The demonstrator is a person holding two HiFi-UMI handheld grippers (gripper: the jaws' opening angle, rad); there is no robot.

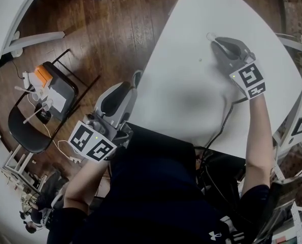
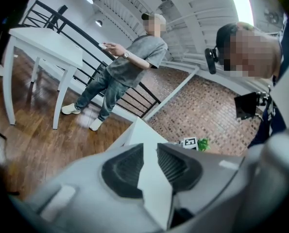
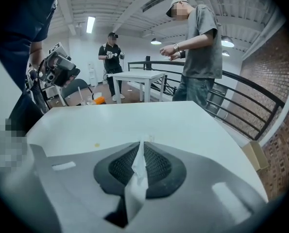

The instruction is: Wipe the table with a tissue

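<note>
- Left gripper (image 2: 150, 152) is nearest, parked off the table (image 1: 186, 80) edge; jaws a little apart, empty, I judge kept clear.
- Right gripper (image 3: 141, 144) is clamped on the tissue (image 3: 135, 181), low over the table for wiping.

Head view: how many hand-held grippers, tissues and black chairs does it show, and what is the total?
hand-held gripper: 2 (left hand-held gripper, right hand-held gripper)
tissue: 1, pinched in the right one
black chair: 1
Total: 4
</note>
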